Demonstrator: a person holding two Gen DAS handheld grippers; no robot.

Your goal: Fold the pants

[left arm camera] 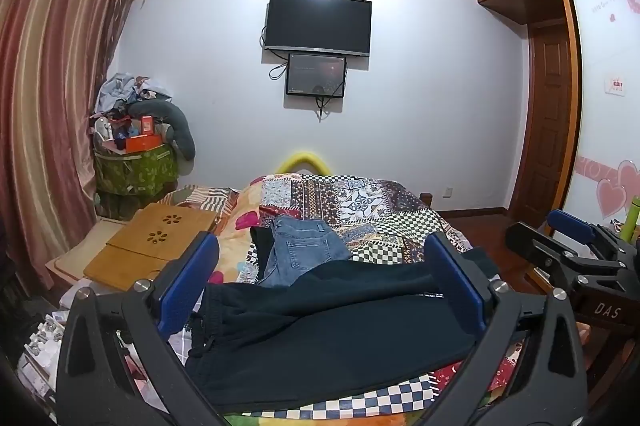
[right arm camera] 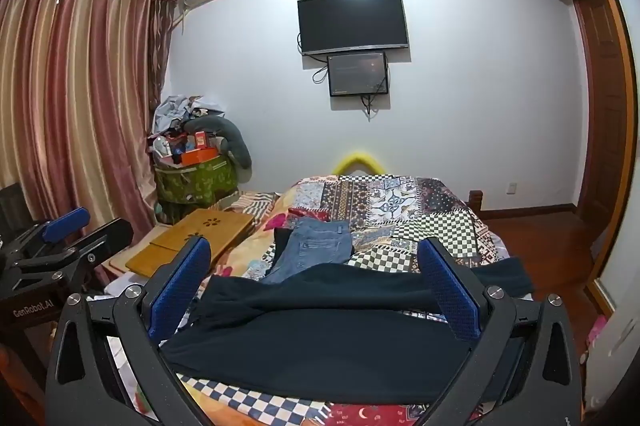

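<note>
Right gripper [left arm camera: 568, 242] "DAS", left gripper [right arm camera: 80, 230] "GenRobot.AI"

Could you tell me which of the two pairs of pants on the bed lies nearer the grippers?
The dark navy pants, spread flat between the open left gripper fingers. The blue jeans lie folded farther up the bed, beyond them.

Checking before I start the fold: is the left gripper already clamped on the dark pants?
No: the left gripper is wide open above the dark pants, its blue pads holding no cloth.

Two pants [left arm camera: 320, 338] (dark, denim [left arm camera: 300, 254]), two screens [left arm camera: 319, 24].
</note>
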